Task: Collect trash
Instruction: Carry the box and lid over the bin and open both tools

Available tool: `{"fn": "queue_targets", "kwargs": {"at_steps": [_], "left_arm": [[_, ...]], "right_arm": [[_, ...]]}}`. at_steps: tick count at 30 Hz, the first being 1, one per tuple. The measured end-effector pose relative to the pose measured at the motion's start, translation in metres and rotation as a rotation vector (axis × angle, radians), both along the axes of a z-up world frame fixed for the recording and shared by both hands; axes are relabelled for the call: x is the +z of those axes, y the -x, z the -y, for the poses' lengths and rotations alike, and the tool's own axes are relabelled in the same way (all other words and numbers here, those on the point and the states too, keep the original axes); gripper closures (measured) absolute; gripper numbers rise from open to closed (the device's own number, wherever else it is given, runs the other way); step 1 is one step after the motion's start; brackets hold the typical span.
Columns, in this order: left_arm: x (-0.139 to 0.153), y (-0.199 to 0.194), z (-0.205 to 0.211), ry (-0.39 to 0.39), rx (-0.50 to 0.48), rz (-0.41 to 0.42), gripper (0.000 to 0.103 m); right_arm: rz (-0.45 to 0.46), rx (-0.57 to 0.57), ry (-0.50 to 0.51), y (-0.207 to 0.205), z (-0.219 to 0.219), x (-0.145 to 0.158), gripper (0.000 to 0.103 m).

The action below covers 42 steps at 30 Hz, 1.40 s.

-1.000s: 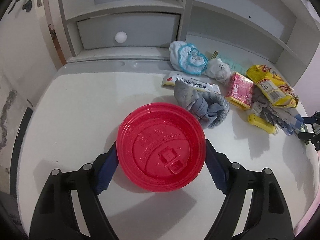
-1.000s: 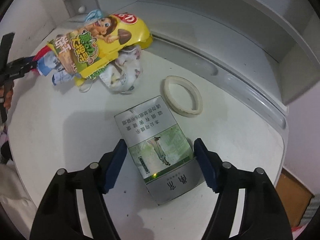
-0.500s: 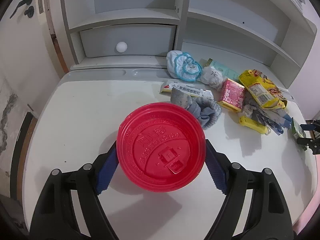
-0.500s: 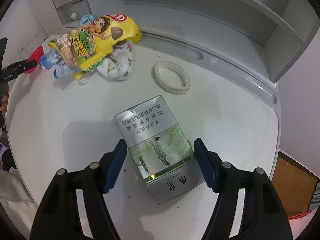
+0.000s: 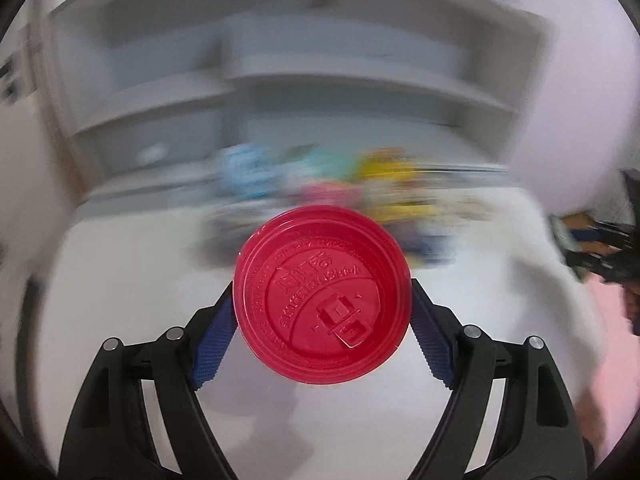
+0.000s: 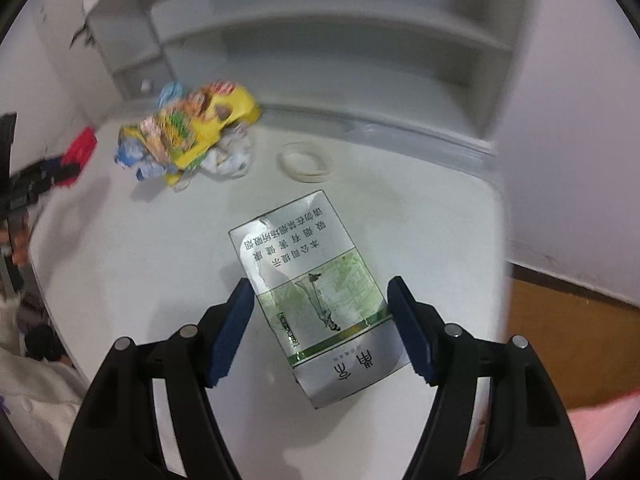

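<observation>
Trash pile (image 5: 340, 196) behind red lid (image 5: 322, 295) motion-blurred; items perhaps wrappers.

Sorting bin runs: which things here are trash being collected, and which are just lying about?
In hand:
- red lid, in left claw
- cigarette pack, in right claw
- snack bag, likely next

Lying about:
- tape ring
- shelf
- desk

The cigarette pack (image 6: 316, 300) carries upside-down Chinese print: the warning 本公司提示 吸烟有害健康 请勿在禁烟场所吸烟, and the brand 南京. Embossed lettering on the red cup lid (image 5: 322, 300) is unreadable.
</observation>
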<state>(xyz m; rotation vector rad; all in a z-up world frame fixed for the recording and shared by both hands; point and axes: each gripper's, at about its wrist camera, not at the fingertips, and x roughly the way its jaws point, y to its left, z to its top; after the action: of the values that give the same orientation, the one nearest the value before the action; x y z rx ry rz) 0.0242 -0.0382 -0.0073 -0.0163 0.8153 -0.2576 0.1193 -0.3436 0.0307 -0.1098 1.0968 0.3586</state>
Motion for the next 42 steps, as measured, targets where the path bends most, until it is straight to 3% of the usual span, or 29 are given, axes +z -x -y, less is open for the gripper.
{"fn": "queue_targets", "kwargs": {"at_steps": [4,7,9,10,13,15,19,20,23,25,27,30,33,34,35,36,40,42], "left_arm": [[0.025,0.029,0.113,0.035,-0.322,0.039,0.024],[0.032,0.075,0.223,0.017,-0.641,0.053,0.024],[0.028,0.105,0.274,-0.004,-0.797,0.053,0.024],[0.02,0.127,0.308,-0.026,-0.899,0.044,0.024],[-0.017,0.169,0.374,-0.078,-1.079,-0.025,0.024],[-0.051,0.188,0.407,-0.128,-1.149,-0.082,0.024],[-0.151,0.199,0.461,-0.289,-1.178,-0.231,0.024],[-0.186,0.193,0.472,-0.342,-1.159,-0.284,0.024],[-0.269,0.161,0.489,-0.455,-1.071,-0.448,0.024],[-0.303,0.141,0.493,-0.486,-1.029,-0.528,0.024],[-0.325,0.132,0.5,-0.514,-1.016,-0.57,0.024],[-0.333,0.125,0.505,-0.508,-0.992,-0.607,0.024],[-0.333,0.134,0.513,-0.489,-0.974,-0.577,0.02],[-0.335,0.129,0.515,-0.473,-0.962,-0.564,0.018],[-0.336,0.128,0.514,-0.453,-0.957,-0.573,0.008],[-0.335,0.129,0.511,-0.439,-0.958,-0.587,0.007],[-0.334,0.138,0.517,-0.42,-1.0,-0.56,0.007],[-0.318,0.155,0.521,-0.406,-1.048,-0.504,0.007]], "right_arm": [[0.059,-0.186,-0.071,0.061,0.073,0.021,0.035],[0.076,-0.353,-0.129,0.119,0.138,0.028,0.035],[0.07,-0.472,-0.156,0.164,0.181,0.023,0.035],[0.058,-0.53,-0.168,0.184,0.201,0.017,0.035],[0.001,-0.661,-0.188,0.23,0.247,-0.016,0.035],[-0.063,-0.747,-0.233,0.256,0.277,-0.056,0.035],[-0.245,-0.871,-0.347,0.284,0.315,-0.161,0.035],[-0.31,-0.894,-0.377,0.288,0.319,-0.199,0.035],[-0.432,-0.932,-0.451,0.288,0.321,-0.274,0.035],[-0.497,-0.938,-0.483,0.282,0.314,-0.319,0.036],[-0.524,-0.933,-0.499,0.275,0.309,-0.341,0.036],[-0.529,-0.944,-0.544,0.266,0.302,-0.356,0.036],[-0.524,-1.001,-0.589,0.268,0.306,-0.362,0.034],[-0.526,-1.019,-0.604,0.271,0.309,-0.362,0.028],[-0.526,-1.031,-0.62,0.272,0.31,-0.362,0.024],[-0.523,-1.042,-0.627,0.275,0.311,-0.36,0.018],[-0.462,-1.076,-0.586,0.29,0.319,-0.328,0.016],[-0.395,-1.133,-0.491,0.306,0.325,-0.295,0.016]]}}
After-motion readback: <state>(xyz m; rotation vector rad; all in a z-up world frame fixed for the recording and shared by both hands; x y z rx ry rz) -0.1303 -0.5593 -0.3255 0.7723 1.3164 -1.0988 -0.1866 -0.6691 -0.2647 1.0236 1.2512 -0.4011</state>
